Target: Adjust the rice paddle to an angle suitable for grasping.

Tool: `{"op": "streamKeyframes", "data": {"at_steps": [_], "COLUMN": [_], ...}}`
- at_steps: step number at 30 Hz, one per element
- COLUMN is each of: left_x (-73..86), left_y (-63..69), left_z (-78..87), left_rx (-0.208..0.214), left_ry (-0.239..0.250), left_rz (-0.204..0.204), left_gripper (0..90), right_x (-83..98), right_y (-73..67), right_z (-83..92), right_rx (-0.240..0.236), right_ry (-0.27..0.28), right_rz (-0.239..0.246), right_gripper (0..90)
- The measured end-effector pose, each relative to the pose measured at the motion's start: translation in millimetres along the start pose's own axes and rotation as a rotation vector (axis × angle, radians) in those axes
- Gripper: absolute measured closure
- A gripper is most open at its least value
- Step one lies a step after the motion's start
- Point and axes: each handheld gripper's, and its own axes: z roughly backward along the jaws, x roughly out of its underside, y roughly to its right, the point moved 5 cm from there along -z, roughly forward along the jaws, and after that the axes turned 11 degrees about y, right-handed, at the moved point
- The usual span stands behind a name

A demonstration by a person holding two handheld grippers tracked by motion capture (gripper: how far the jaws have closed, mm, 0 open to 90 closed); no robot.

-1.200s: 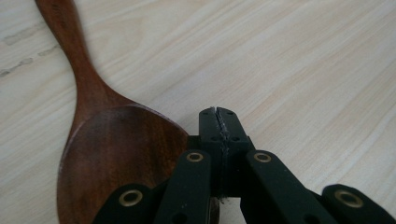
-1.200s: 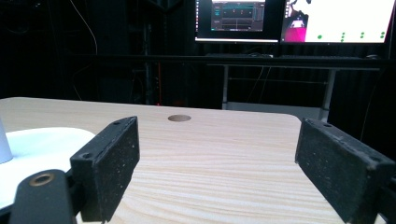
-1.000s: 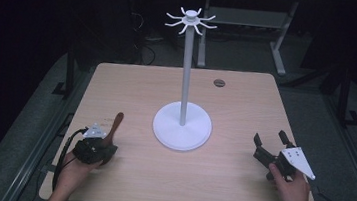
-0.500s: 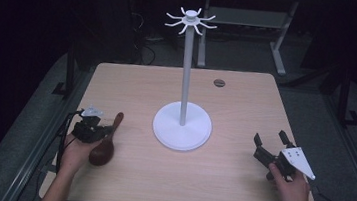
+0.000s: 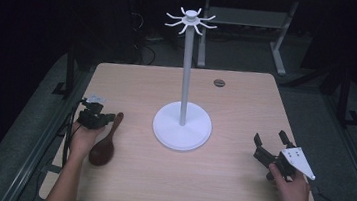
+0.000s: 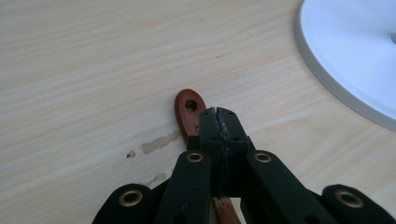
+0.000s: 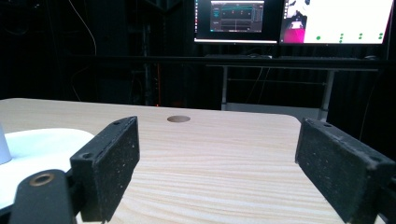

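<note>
1. High view: the wooden spoon (image 5: 104, 143) lies flat on the desk (image 5: 228, 181) at its left side, bowl toward the person, handle pointing away. The white hook stand (image 5: 182, 126) rises from the middle of the desk, its base just right of the spoon.
2. Left gripper (image 5: 100, 119): the jaws are pressed together above the handle end. In the left gripper view, the closed tips (image 6: 218, 122) sit just beside the hanging hole (image 6: 190, 105); whether they pinch the wood or only rest over it cannot be told.
3. Right gripper (image 5: 271, 145): the jaws are spread wide with nothing between them, resting near the right edge of the desk, well apart from the spoon.
4. Likely step: securing the handle so the spoon can be carried to a hook (image 5: 173, 23) at the top of the stand.
5. Recommended technique: grip the handle below the hole, leaving the hole free. Confirm a firm pinch before lifting, since the heavy bowl may swing the spoon. Raise it clear of the base before approaching the hooks.
</note>
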Motion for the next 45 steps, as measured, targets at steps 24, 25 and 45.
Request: {"op": "streamKeyframes", "data": {"at_steps": [24,25,45], "left_x": [17.3,17.2,17.5], "left_y": [-2.9,-1.4,32.1], "left_z": [-14.8,-15.6,-22.5], "left_rx": [0.031,0.040,0.214], "left_ry": [-0.077,-0.075,-0.090], "left_rz": [0.004,0.001,-0.063], "left_gripper": [89.8,89.8,89.8], "right_x": [0.1,0.1,0.1], "right_y": [-0.4,-0.4,-0.3], "right_z": [0.0,0.0,0.0], "right_rx": [-0.009,-0.009,-0.009], "right_ry": [-0.001,-0.001,-0.001], "right_rz": [0.002,0.002,0.002], "right_gripper": [13.0,13.0,13.1]}}
